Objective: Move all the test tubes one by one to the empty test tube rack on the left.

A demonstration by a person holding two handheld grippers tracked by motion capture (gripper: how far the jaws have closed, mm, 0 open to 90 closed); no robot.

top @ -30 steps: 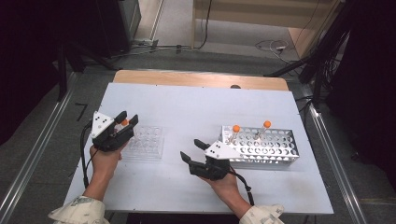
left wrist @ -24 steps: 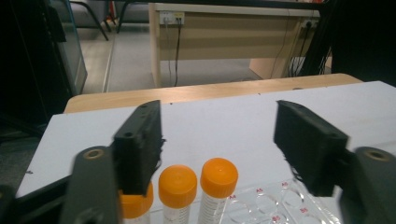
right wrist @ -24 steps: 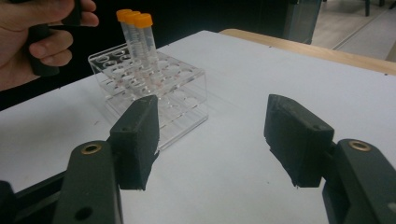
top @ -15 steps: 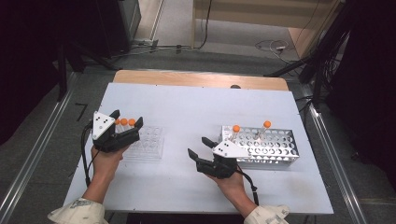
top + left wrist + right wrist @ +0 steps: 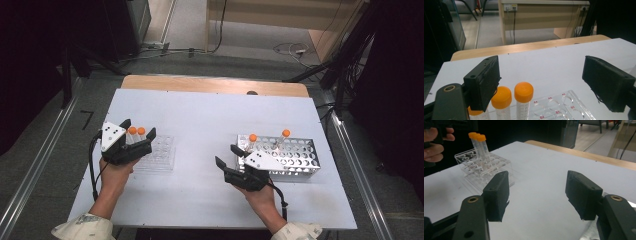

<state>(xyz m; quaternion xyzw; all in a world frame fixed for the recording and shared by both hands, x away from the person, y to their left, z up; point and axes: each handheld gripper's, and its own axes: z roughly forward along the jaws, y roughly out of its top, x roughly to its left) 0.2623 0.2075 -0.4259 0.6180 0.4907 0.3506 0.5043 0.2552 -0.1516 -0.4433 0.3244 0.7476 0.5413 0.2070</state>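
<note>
Hovering over the near-left corner of the clear acrylic tube rack [image 5: 157, 152], the left hand-held gripper [image 5: 136, 138] has its jaws spread wide; they've just been opening. Nothing is gripped. Orange-capped tubes [image 5: 523, 100] stand upright in the rack's near-left holes, in the gap between the jaws but hard over toward the left-side pad, which overlaps one cap in the left gripper view. Can't tell whether that pad touches it. The other pad is well clear of them. Two caps show in the high view, a third is half hidden behind the pad in the left gripper view. Rest of the rack's holes are unfilled, red labels on them, too small to read reliably.

Right hand-held gripper [image 5: 226, 156] is right of the acrylic rack and well apart from it, over bare white table [image 5: 210, 115], jaws open wide, nothing between them. Its camera looks back across the table at the acrylic rack and its tubes, with the person's left hand [image 5: 435, 143] beyond.

Just right of that gripper: perforated metal tube rack [image 5: 295, 155], two more orange-capped tubes [image 5: 253, 138] upright in its far row, one near its left end, one around the middle.
</note>
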